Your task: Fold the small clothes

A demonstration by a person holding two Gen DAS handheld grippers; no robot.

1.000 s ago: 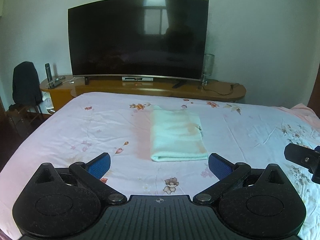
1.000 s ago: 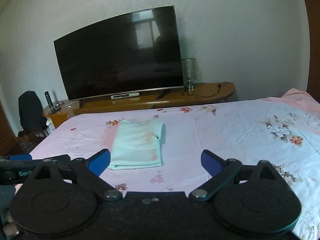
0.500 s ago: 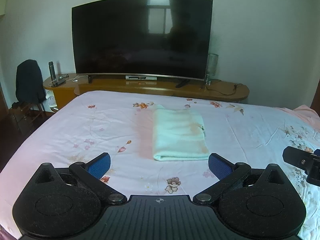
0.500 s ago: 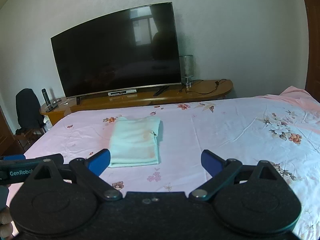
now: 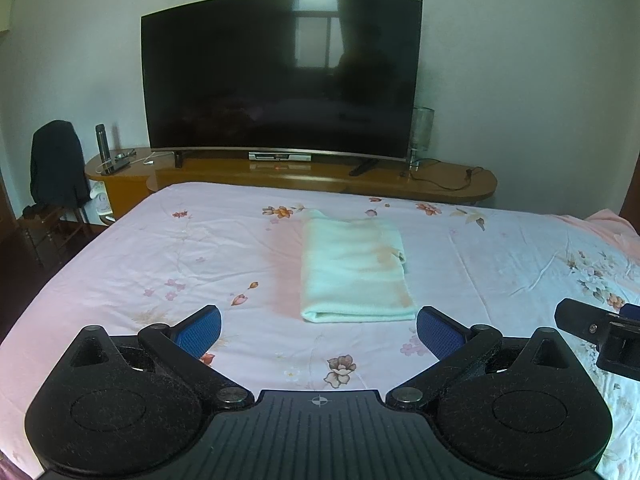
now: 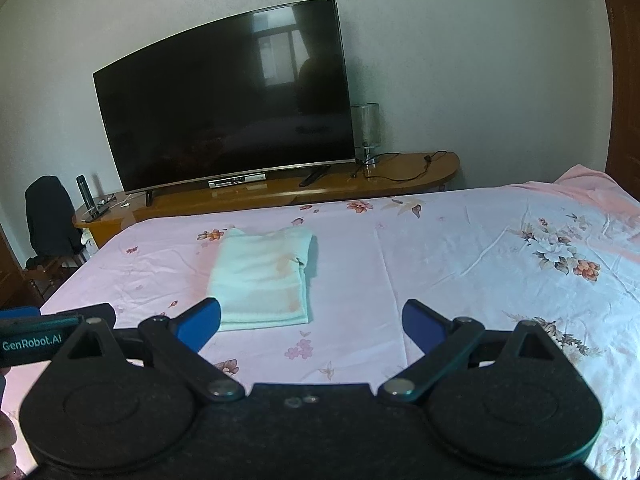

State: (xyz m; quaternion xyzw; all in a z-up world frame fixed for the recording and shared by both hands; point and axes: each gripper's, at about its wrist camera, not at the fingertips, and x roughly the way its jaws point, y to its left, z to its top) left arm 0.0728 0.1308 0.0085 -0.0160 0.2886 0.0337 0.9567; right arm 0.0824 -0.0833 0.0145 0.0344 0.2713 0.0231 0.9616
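A pale green cloth [image 5: 354, 270] lies folded into a neat rectangle on the pink flowered bedsheet [image 5: 180, 248], its folded edge toward me. My left gripper [image 5: 318, 330] hovers open just short of that near edge, nothing between its blue pads. In the right wrist view the same cloth [image 6: 262, 278] lies ahead and to the left of my right gripper [image 6: 312, 320], which is also open and holds nothing. Part of the right gripper [image 5: 600, 332] shows at the right edge of the left wrist view.
A large dark television [image 5: 280, 76] stands on a low wooden stand [image 5: 440, 178] past the bed's far edge, with a glass lamp [image 5: 422, 132] and a cable. A chair with a dark garment [image 5: 56, 164] stands at the left. A pink blanket [image 6: 588, 188] lies at the right.
Both grippers have drawn back and risen slightly, so the cloth sits a little farther ahead. The folded cloth has not moved and both grippers stay open.
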